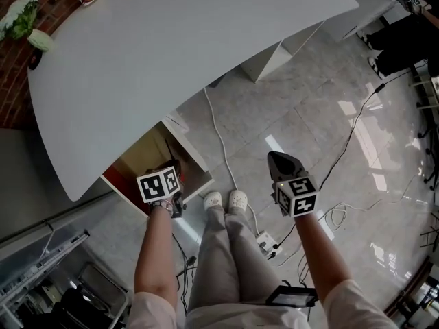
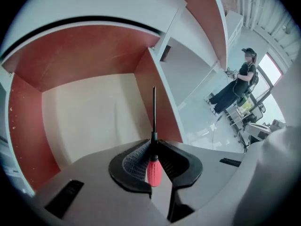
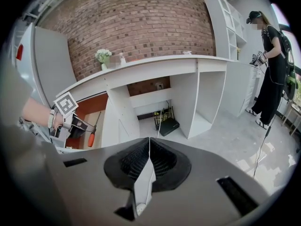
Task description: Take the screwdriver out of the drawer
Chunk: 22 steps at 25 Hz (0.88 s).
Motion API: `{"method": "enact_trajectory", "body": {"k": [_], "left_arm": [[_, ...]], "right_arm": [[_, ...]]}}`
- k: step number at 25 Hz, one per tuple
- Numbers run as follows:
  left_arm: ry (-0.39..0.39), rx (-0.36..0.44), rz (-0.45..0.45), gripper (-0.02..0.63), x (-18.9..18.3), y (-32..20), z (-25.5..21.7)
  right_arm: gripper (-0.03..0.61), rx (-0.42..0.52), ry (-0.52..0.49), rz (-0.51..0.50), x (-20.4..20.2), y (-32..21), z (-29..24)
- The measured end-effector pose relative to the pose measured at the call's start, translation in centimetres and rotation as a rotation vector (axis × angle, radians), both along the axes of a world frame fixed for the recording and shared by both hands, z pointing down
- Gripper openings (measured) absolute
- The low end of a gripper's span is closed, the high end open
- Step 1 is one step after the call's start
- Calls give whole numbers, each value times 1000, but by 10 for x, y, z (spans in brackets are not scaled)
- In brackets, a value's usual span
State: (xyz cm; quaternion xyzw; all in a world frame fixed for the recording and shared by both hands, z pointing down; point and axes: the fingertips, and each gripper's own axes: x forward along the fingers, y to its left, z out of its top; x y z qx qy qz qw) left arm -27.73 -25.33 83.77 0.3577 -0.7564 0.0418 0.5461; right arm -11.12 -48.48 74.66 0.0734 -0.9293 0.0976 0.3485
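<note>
Closest in the left gripper view, the left gripper point(image 2: 154, 142) is clenched on the screwdriver point(image 2: 154, 171). Both ribbed pads press the red handle, and the thin dark shaft runs straight ahead over the open drawer point(image 2: 28, 126). That drawer shows red-brown walls and a pale floor; I cannot tell whether the shaft's tip touches it.

The right gripper view alone shows the grip from the side, small at its left edge: the screwdriver sits in the left gripper just at the drawer's opening. In that same view the right gripper point(image 3: 149, 142) has its jaws pressed together with nothing between them. It also takes in a brick wall point(image 3: 141, 22), flowers point(image 3: 103, 55) on the white countertop point(image 3: 155, 62), a black box point(image 3: 168, 125) on the floor beneath it, and another person point(image 3: 273, 69) standing at the right.

Only the head view looks down on both arms, the white shoes point(image 1: 226, 199), the marbled grey floor point(image 1: 302, 115), loose cables point(image 1: 219, 136) and a power strip point(image 1: 267, 242).
</note>
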Motion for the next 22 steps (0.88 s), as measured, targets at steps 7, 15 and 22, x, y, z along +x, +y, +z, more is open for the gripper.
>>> {"method": "enact_trajectory", "body": {"k": [7, 15, 22], "left_arm": [[-25, 21, 12, 61, 11, -1, -46], [-77, 60, 26, 61, 23, -4, -108], [-153, 90, 59, 61, 38, -8, -166]], "right_arm": [[21, 26, 0, -3, 9, -3, -41], [21, 41, -25, -40, 11, -6, -93], [21, 42, -64, -105, 10, -1, -143]]}}
